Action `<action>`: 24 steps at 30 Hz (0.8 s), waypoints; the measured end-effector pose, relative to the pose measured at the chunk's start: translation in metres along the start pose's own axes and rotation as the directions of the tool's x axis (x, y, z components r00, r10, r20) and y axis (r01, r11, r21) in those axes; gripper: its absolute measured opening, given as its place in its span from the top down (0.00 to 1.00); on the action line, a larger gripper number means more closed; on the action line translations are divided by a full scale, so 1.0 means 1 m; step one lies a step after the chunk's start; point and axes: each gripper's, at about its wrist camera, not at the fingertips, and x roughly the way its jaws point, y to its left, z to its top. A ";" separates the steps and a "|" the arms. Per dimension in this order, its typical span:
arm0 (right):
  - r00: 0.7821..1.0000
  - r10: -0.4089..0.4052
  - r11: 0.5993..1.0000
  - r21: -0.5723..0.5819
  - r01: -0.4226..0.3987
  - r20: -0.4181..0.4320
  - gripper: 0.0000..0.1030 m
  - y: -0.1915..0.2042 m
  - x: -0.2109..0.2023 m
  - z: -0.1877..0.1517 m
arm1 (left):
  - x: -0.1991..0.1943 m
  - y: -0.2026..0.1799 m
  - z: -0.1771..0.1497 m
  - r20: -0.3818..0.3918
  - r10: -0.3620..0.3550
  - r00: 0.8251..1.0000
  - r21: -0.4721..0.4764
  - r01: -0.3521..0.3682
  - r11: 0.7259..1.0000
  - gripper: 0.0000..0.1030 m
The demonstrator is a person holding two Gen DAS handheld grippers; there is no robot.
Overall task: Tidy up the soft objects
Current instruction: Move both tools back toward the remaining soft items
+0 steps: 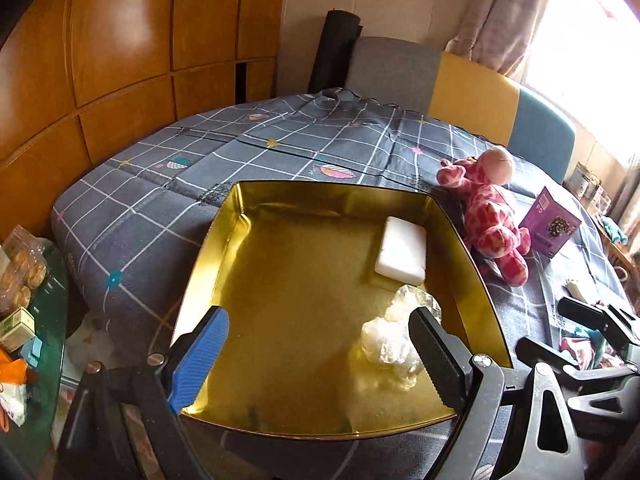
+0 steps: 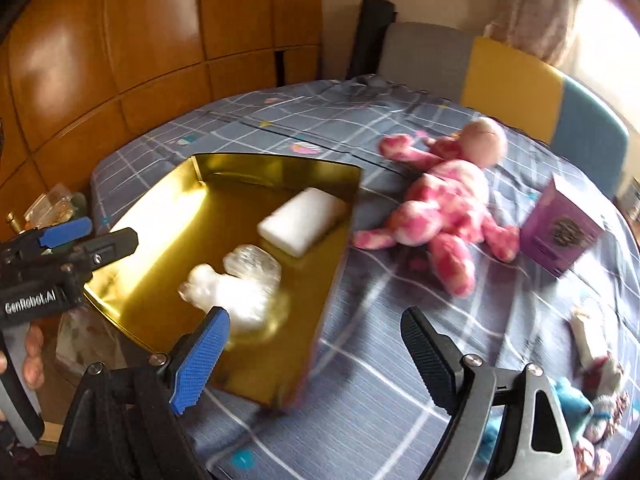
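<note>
A gold metal tray [image 1: 224,224] [image 2: 160,216] lies on the grey checked bedcover. In it are a white foam block [image 1: 401,251] [image 2: 300,222] and a crumpled clear plastic bag [image 1: 394,340] [image 2: 236,284]. A pink spotted plush toy [image 1: 490,212] [image 2: 444,208] lies on the cover right of the tray. My left gripper [image 1: 320,356] [image 2: 88,236] is open and empty over the tray's near part. My right gripper [image 2: 316,360] [image 1: 552,328] is open and empty over the cover by the tray's near right corner.
A purple box [image 1: 550,226] [image 2: 562,236] stands right of the plush. Small soft items [image 2: 592,360] lie at the bed's right edge. A side table with packaged food [image 1: 20,276] is at left. A wooden wardrobe [image 1: 120,60] and coloured headboard [image 1: 476,92] are behind.
</note>
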 end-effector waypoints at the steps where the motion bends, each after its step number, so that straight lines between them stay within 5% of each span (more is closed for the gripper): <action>1: 1.000 -0.009 1.000 0.014 0.009 -0.001 0.14 -0.004 -0.003 -0.004 | 0.000 -0.002 -0.001 0.001 -0.002 1.000 0.008 0.002 1.000 0.11; 10: 0.996 -0.087 0.986 0.143 0.088 -0.012 0.14 -0.048 -0.030 -0.040 | 0.000 -0.026 -0.011 -0.023 -0.038 0.999 0.083 0.040 0.996 0.11; 24: 0.964 -0.215 0.953 0.184 0.242 -0.154 0.14 -0.121 -0.058 -0.098 | -0.001 -0.075 -0.019 -0.054 -0.105 0.993 0.226 0.114 0.967 0.11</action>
